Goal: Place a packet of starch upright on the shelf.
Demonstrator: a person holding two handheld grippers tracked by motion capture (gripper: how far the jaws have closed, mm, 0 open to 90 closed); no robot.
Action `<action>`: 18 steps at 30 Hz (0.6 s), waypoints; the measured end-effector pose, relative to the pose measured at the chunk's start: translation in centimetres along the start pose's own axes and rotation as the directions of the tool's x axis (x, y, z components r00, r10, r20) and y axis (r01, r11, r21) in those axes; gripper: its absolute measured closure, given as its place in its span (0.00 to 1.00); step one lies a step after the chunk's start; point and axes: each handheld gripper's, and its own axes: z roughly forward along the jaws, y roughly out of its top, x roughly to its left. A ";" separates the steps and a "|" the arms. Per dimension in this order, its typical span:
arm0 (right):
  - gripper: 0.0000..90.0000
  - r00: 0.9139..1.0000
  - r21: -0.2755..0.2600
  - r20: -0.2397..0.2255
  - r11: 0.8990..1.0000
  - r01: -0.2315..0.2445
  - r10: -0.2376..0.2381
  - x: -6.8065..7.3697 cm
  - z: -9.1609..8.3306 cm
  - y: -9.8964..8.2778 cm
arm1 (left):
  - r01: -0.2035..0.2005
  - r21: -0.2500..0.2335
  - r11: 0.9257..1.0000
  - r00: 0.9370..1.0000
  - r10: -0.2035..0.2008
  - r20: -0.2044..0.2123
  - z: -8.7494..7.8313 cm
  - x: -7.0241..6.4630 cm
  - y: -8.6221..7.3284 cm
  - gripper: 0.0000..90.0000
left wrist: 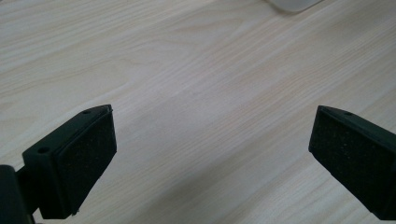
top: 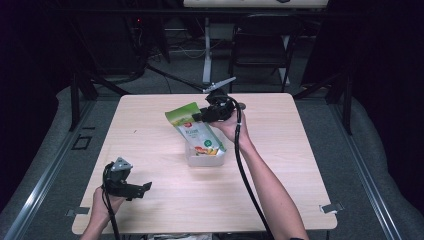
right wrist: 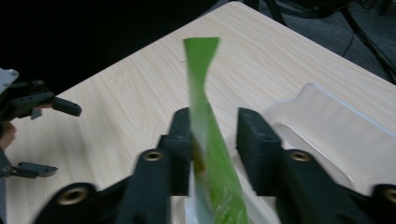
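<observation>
A green snack pouch (top: 195, 131) stands tilted with its bottom end in a clear plastic tray (top: 205, 159) at the middle of the table. My right gripper (top: 200, 116) is at the pouch's upper edge. In the right gripper view the pouch (right wrist: 205, 107) rises between the jaws of my right gripper (right wrist: 215, 115); the left pad lies against it and the right pad stands off with a gap, so the jaws are open around it. My left gripper (top: 145, 190) rests low at the front left, wide open (left wrist: 212, 126) over bare wood.
The wooden table (top: 300, 150) has free room on all sides of the tray (right wrist: 336, 121). A corner of the tray (left wrist: 294, 3) shows in the left gripper view. A chair (top: 260, 45) and a stand stand behind the table. The right gripper's cable (top: 245, 175) trails along the forearm.
</observation>
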 end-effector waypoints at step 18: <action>1.00 0.996 0.035 -0.012 0.995 0.090 -0.089 2.3 0.7 0.8 | -0.007 0.003 1.000 1.000 0.007 -0.001 0.1 0.0 0.0 0.01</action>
